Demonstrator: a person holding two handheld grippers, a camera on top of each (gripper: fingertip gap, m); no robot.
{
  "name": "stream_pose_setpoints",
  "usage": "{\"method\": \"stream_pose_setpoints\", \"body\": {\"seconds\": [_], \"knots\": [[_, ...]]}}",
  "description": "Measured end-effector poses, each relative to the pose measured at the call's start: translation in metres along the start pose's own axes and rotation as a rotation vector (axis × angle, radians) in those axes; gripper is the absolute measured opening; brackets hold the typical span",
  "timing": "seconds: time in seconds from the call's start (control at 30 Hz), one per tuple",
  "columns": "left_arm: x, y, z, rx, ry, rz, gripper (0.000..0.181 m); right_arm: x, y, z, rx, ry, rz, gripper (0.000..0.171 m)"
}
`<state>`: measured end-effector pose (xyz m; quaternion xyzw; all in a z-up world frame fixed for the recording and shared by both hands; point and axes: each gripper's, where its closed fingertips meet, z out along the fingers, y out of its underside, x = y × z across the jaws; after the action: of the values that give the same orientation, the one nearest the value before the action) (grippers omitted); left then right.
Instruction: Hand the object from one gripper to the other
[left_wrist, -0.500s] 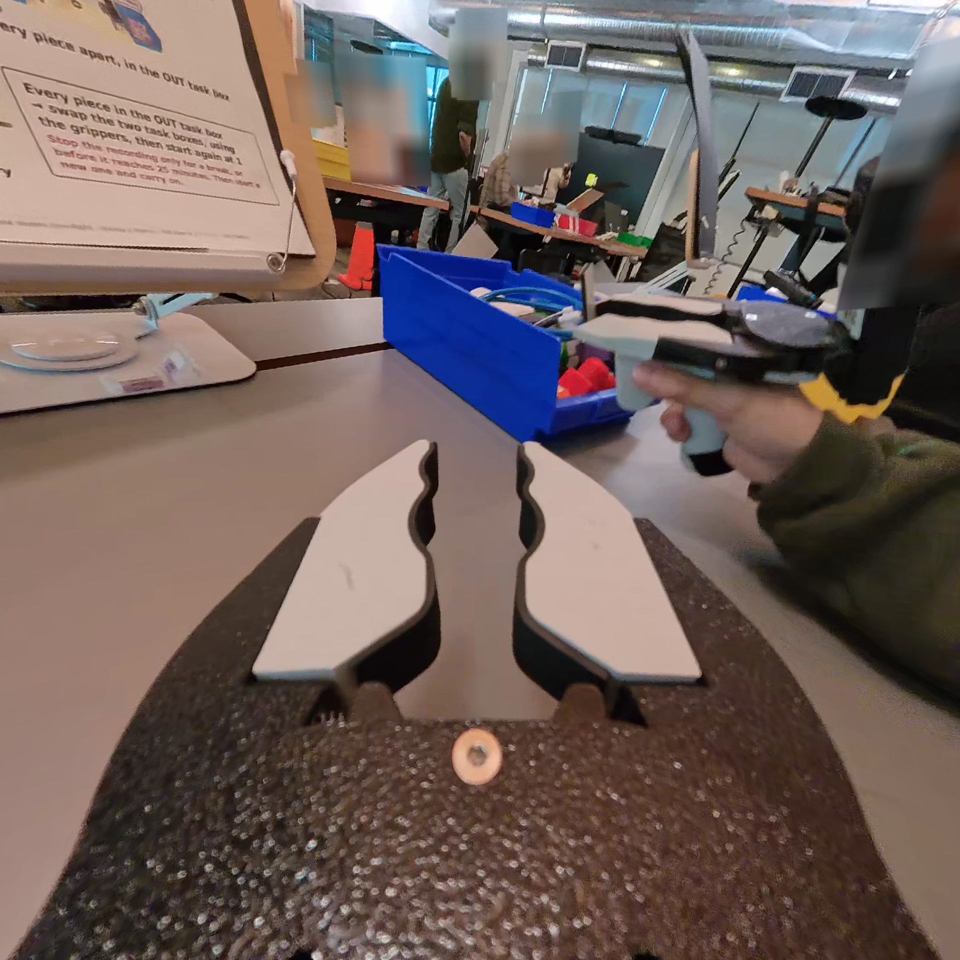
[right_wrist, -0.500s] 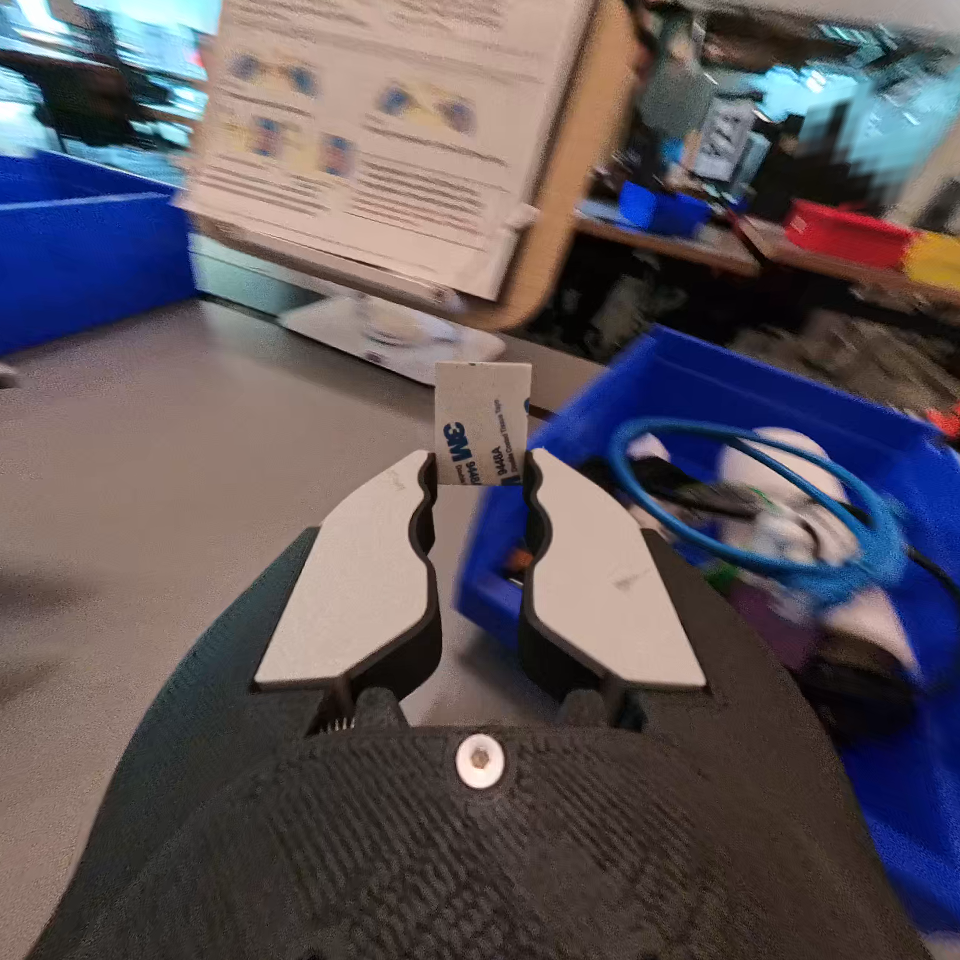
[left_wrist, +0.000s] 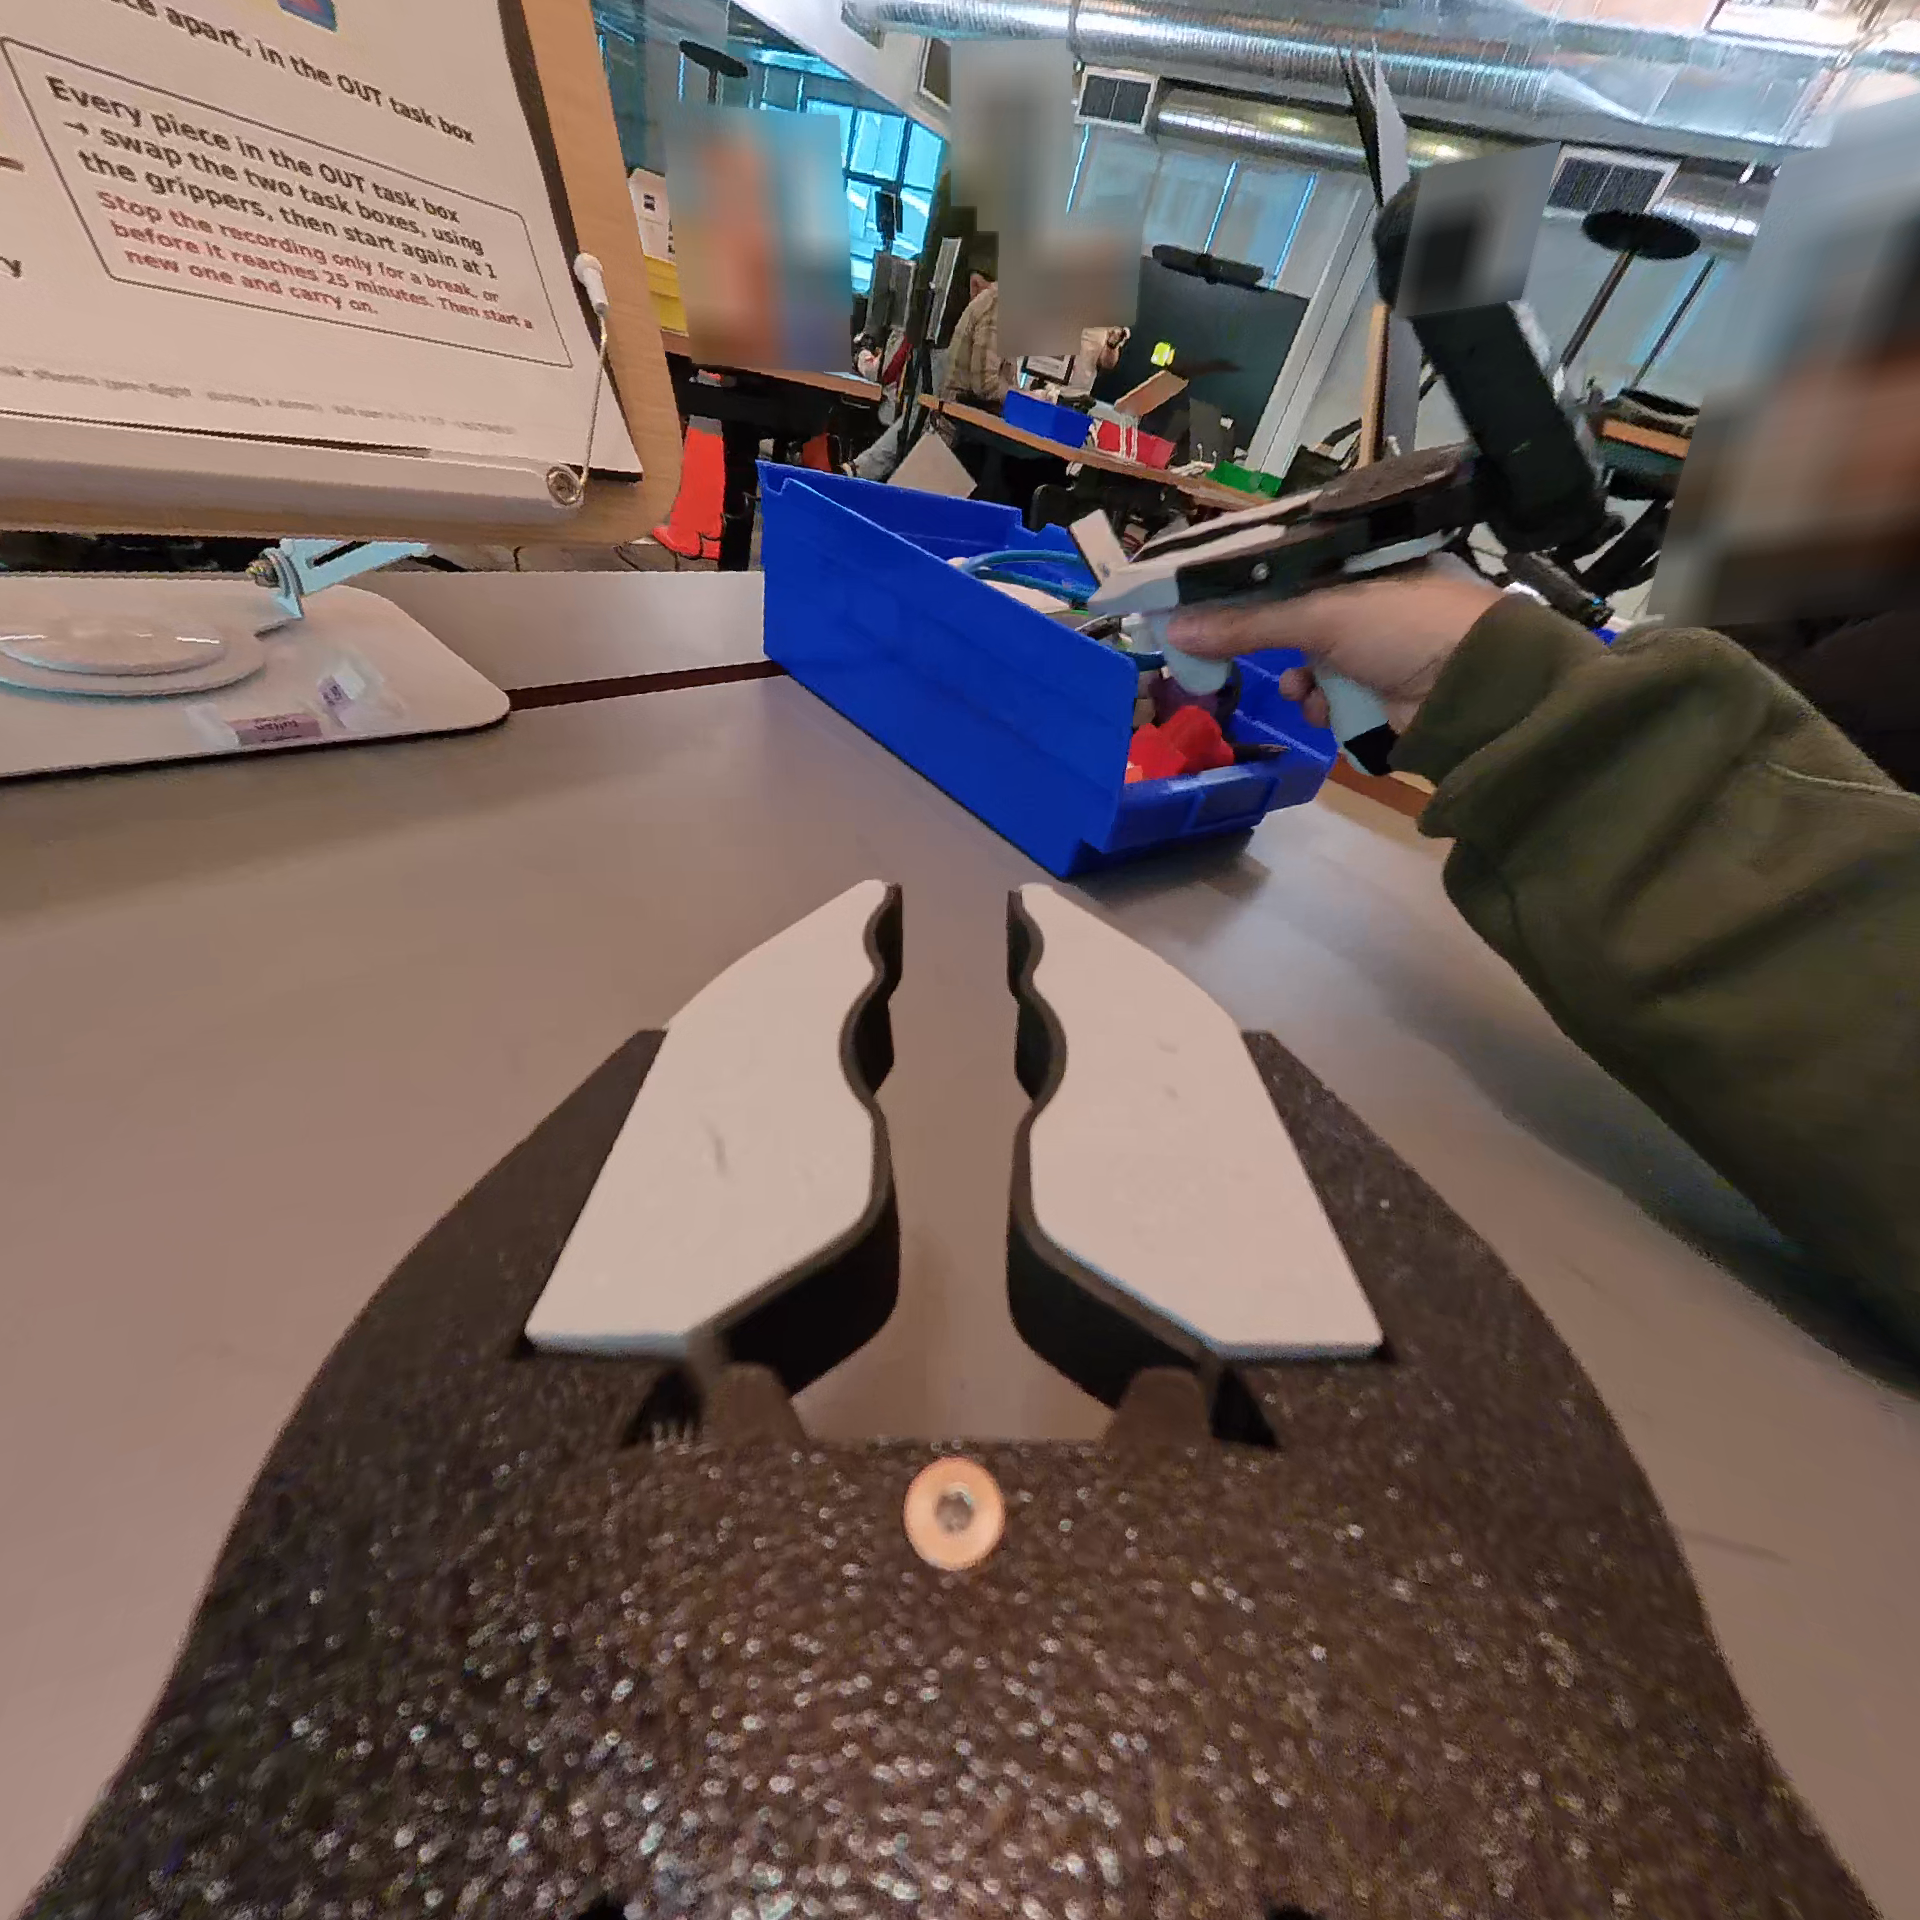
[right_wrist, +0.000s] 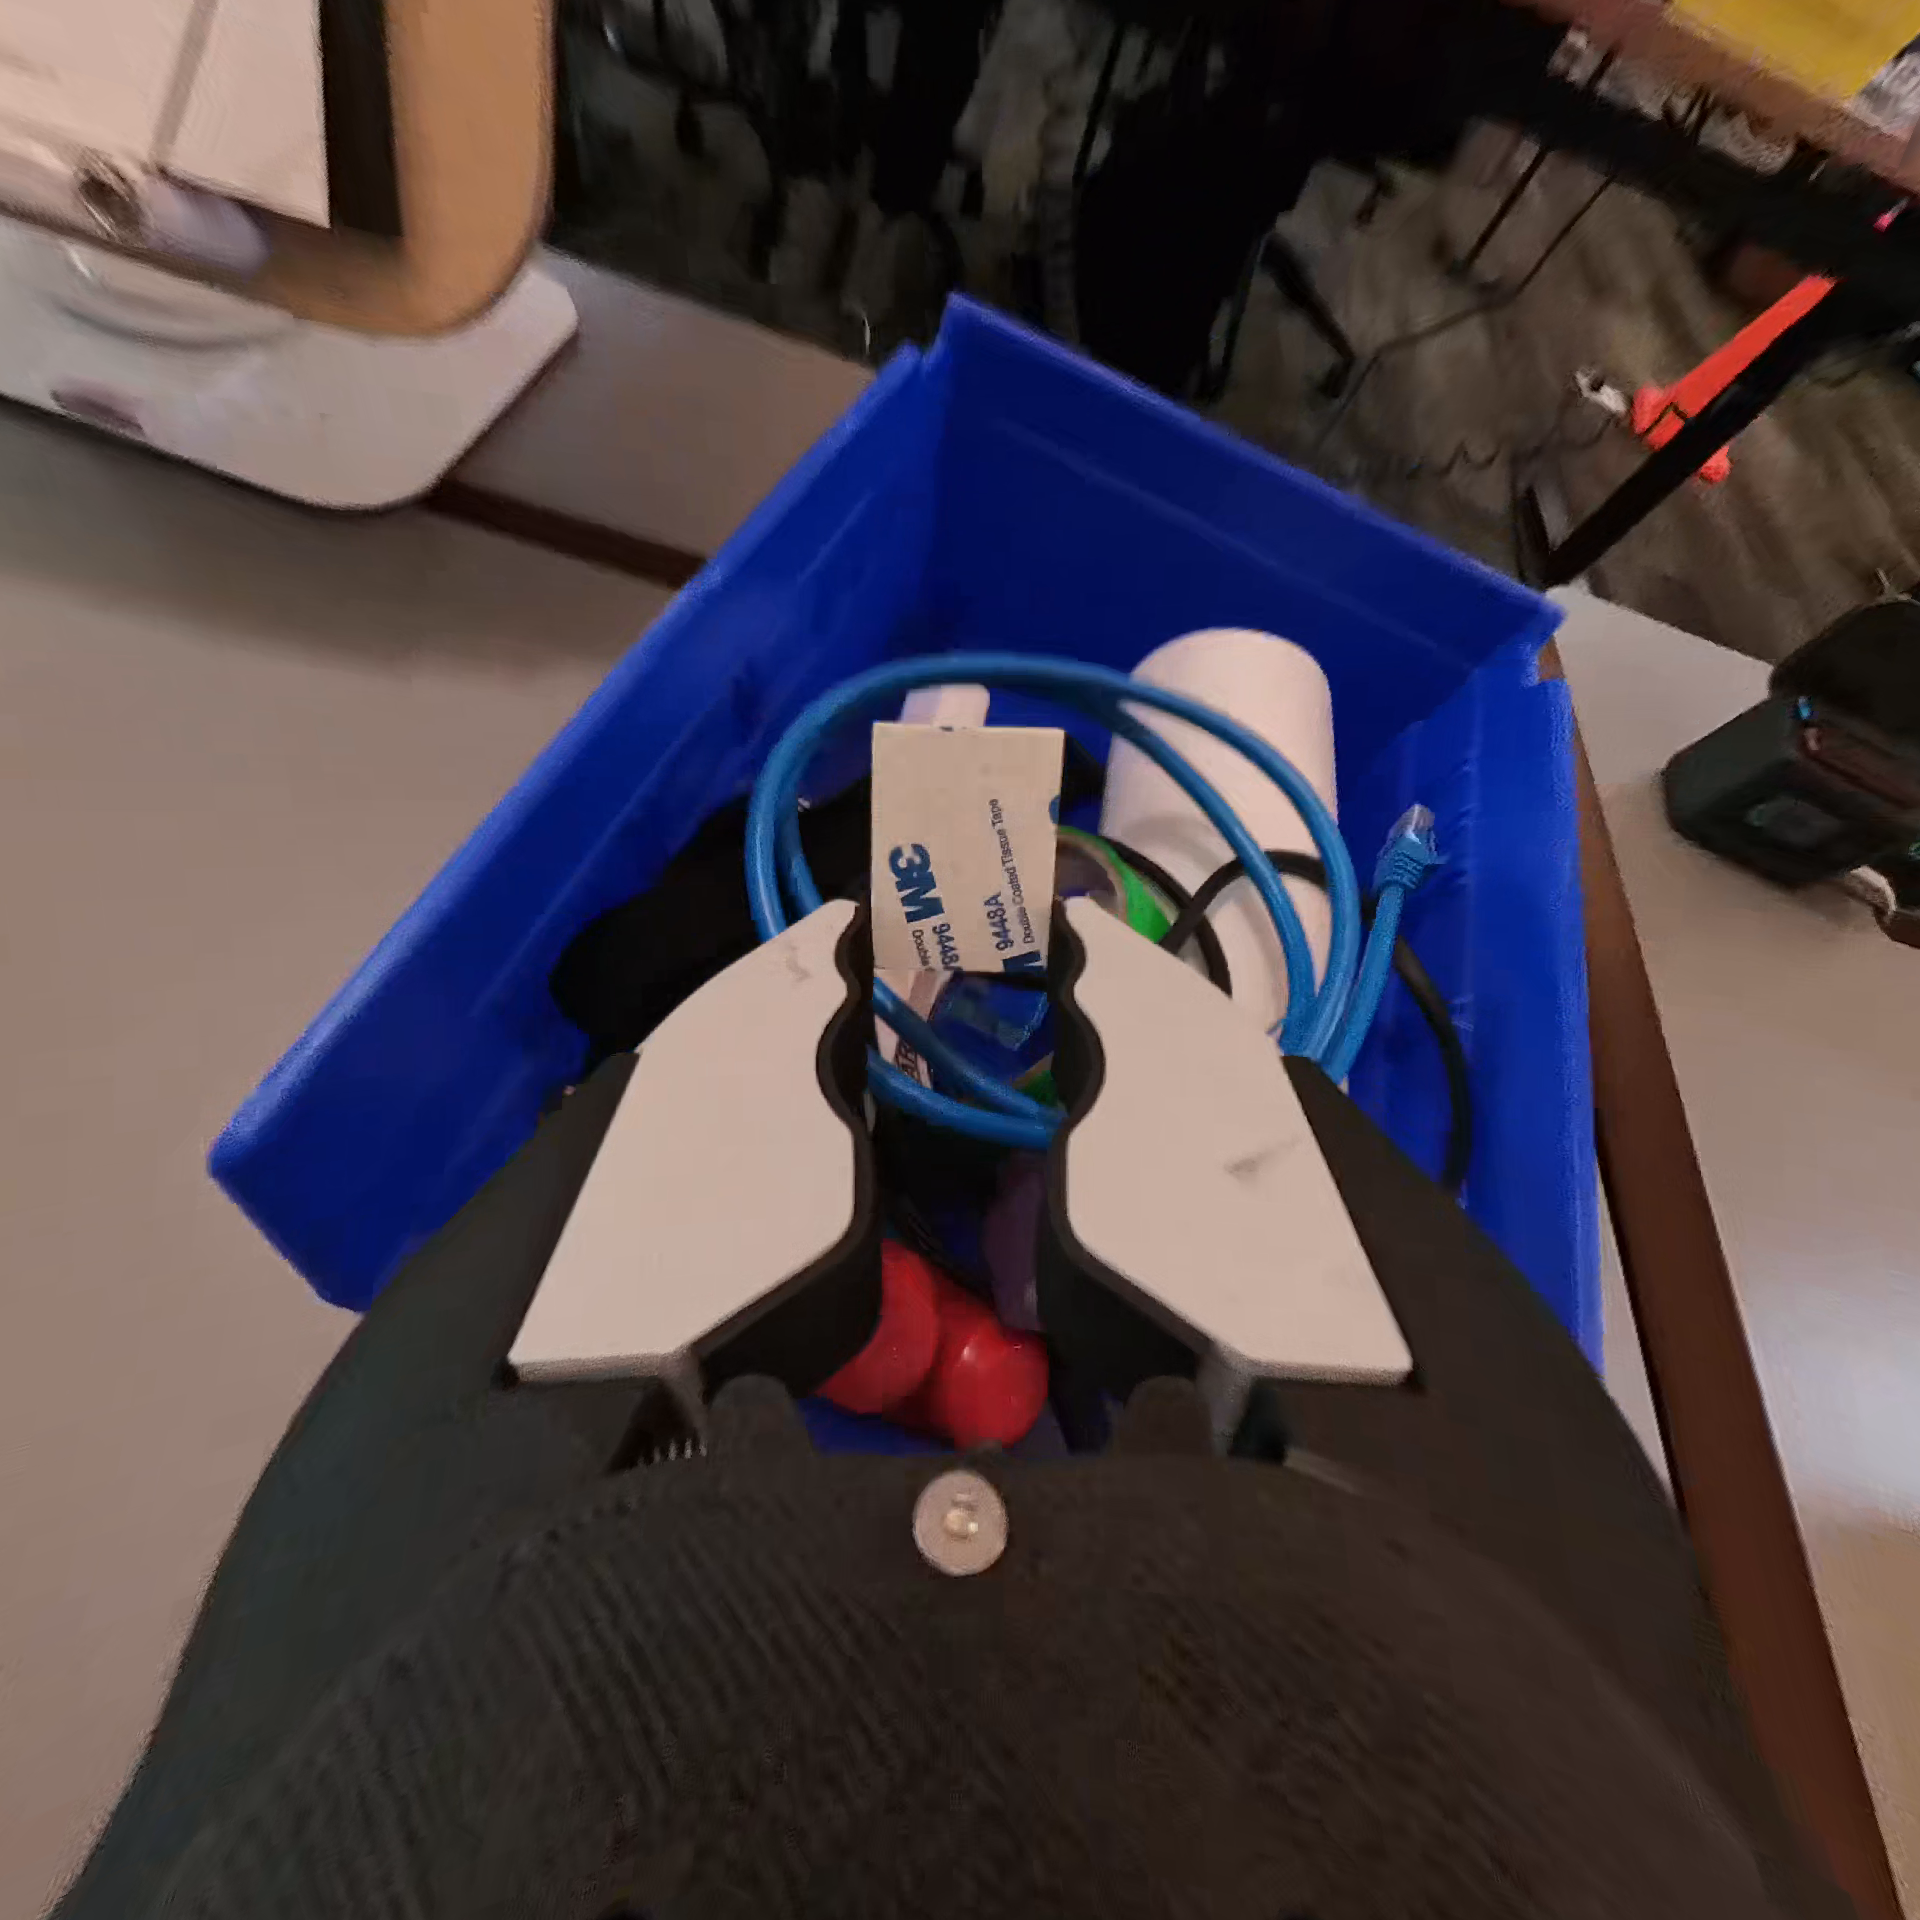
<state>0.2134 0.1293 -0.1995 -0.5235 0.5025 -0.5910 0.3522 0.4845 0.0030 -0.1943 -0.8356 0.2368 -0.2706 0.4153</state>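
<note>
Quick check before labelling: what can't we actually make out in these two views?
- Left wrist view: inside of the blue bin mostly hidden by its near wall.
- Left wrist view: white pad in the right hand-held gripper too small to identify.
- Right wrist view: bin bottom covered by the blue cable and the gripper.
- Right wrist view: left hand-held gripper out of frame.
- Right wrist view: background motion-blurred.

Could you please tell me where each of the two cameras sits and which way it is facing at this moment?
Left wrist view: on the left gripper, low over the grey table, looking level across it; own empty fingers, plus the person's hand holding the right gripper.
Right wrist view: on the right gripper, tilted down into the blue bin; own fingers pinch a white tape square.
Shared: the blue bin, the table, the sign stand's base.
</note>
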Motion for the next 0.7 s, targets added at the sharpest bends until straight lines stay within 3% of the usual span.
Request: {"method": "stream_pose_setpoints", "body": {"seconds": [0.2,0.33,0.47,0.53,0.6,0.7], "knots": [[-0.004,0.0,-0.002,-0.003,0.002,-0.03,0.017,-0.015,0.002,-0.007,0.037,-0.005,0.006,0.057],[-0.01,-0.002,-0.006,-0.017,-0.042,0.035,0.017,-0.044,-0.025,-0.045,0.251,-0.047,0.034,0.074],[-0.021,-0.016,-0.016,-0.003,-0.119,0.12,0.018,-0.105,-0.042,-0.082,0.562,-0.192,0.066,0.068],[-0.034,-0.031,-0.029,0.003,-0.184,0.178,0.019,-0.131,-0.034,-0.088,0.655,-0.253,0.061,0.056],[-0.057,-0.051,-0.053,-0.025,-0.301,0.248,0.019,-0.15,-0.017,-0.082,0.656,-0.306,0.069,0.049],[-0.1,-0.089,-0.11,-0.1,-0.482,0.325,0.022,-0.175,-0.008,-0.078,0.59,-0.459,0.045,0.055]]}}
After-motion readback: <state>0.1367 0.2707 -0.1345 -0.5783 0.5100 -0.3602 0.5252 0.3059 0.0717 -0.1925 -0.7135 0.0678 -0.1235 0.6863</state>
